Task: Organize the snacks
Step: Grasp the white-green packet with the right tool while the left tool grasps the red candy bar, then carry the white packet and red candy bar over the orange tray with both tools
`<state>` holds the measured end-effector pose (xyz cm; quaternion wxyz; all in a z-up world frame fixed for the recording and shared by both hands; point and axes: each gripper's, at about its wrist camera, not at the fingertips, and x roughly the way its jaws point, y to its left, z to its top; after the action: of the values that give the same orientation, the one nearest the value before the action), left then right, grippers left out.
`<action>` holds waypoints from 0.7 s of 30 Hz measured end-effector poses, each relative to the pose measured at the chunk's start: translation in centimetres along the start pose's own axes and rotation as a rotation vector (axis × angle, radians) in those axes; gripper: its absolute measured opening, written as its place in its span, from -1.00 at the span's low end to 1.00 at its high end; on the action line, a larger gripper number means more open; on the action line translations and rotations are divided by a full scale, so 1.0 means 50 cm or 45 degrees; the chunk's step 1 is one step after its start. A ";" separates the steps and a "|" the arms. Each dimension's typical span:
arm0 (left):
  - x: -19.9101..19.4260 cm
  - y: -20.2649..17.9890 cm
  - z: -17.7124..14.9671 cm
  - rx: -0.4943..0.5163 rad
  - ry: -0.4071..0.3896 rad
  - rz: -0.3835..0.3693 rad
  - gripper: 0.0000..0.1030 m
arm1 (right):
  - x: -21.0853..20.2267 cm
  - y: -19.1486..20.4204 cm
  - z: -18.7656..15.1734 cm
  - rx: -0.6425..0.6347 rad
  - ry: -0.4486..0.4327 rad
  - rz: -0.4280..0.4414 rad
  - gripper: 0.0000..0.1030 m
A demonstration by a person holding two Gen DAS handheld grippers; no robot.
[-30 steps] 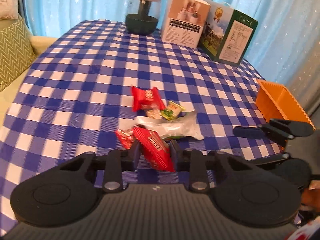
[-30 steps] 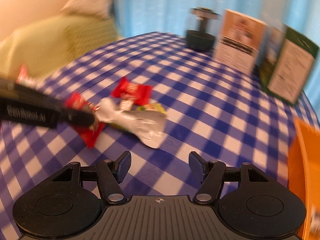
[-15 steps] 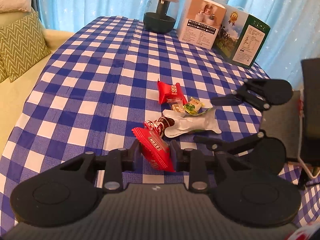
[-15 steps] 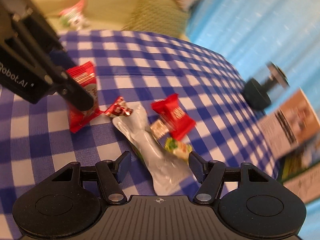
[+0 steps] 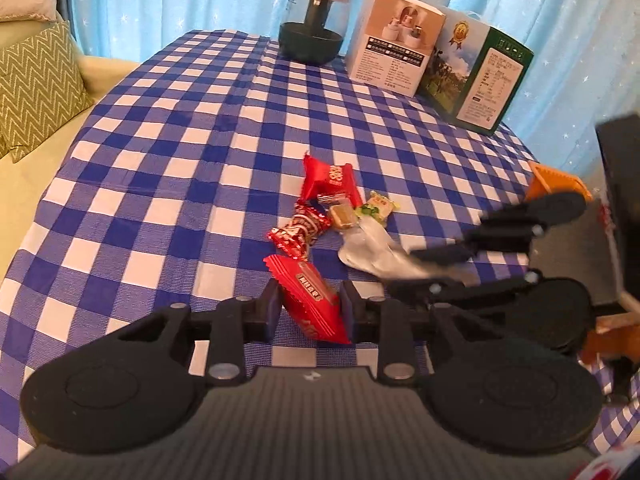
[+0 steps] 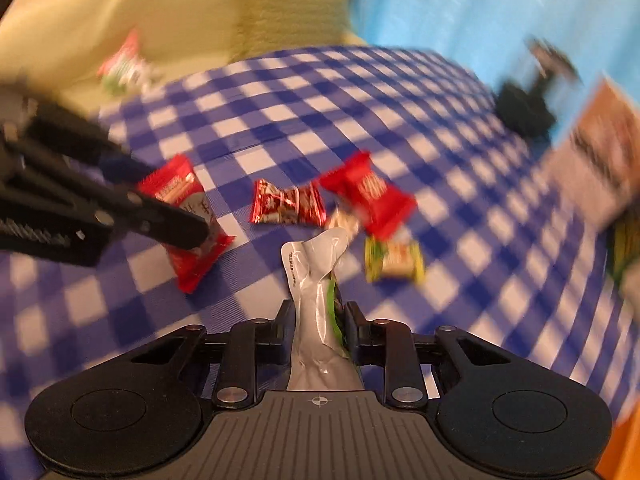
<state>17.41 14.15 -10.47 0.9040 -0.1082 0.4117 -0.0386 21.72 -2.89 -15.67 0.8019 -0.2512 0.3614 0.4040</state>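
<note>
Left hand-held gripper (image 5: 308,306) was closed on a flat red foil snack packet with a white label (image 5: 310,298); the packet stood tilted between the two fingers, above the bench covered in blue-and-white checked cloth (image 5: 168,168). Right hand-held gripper (image 6: 318,322) was closed on a crinkled silver foil pouch with a green edge (image 6: 314,312), whose free end pointed away from the fingers toward the other snacks. Left on the cloth, in a loose cluster near mid-bench: a square red wrapper with white print (image 5: 330,180), a red-and-white twisted candy wrapper (image 5: 300,230), a small tan clear-wrapped sweet (image 5: 343,216), and a green-and-yellow packet (image 5: 378,208). The tan sweet lay touching the square red wrapper, and the green-and-yellow packet sat just beside it. An orange plastic bin (image 5: 556,186) stood at the right edge of the bench, mostly hidden behind the right gripper in the left wrist view; its contents could not be seen. At the far edge stood a dark green glass jar with a lid (image 5: 314,24), a white carton (image 5: 394,54) and a green carton (image 5: 478,76), the two cartons touching. Right wrist view was motion-blurred.
</note>
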 end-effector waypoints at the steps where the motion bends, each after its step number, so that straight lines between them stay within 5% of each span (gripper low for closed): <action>1: 0.000 -0.002 0.000 -0.001 0.000 -0.010 -0.47 | -0.009 -0.010 -0.009 0.103 0.000 0.029 -0.49; 4: 0.002 -0.006 -0.003 -0.003 0.003 -0.035 -0.47 | -0.040 -0.029 -0.048 0.342 -0.007 0.068 -0.49; 14: 0.000 -0.052 -0.005 0.067 0.000 -0.068 -0.47 | -0.142 -0.048 -0.153 0.772 -0.090 -0.037 -0.50; 21: -0.034 -0.099 -0.007 0.105 -0.011 -0.077 -0.47 | -0.236 -0.033 -0.187 0.896 -0.165 -0.139 -0.50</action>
<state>16.09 9.53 -8.31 0.9080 -0.0833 0.4023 -0.0824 14.69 -15.81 -11.98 0.8809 0.0476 0.4130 0.2265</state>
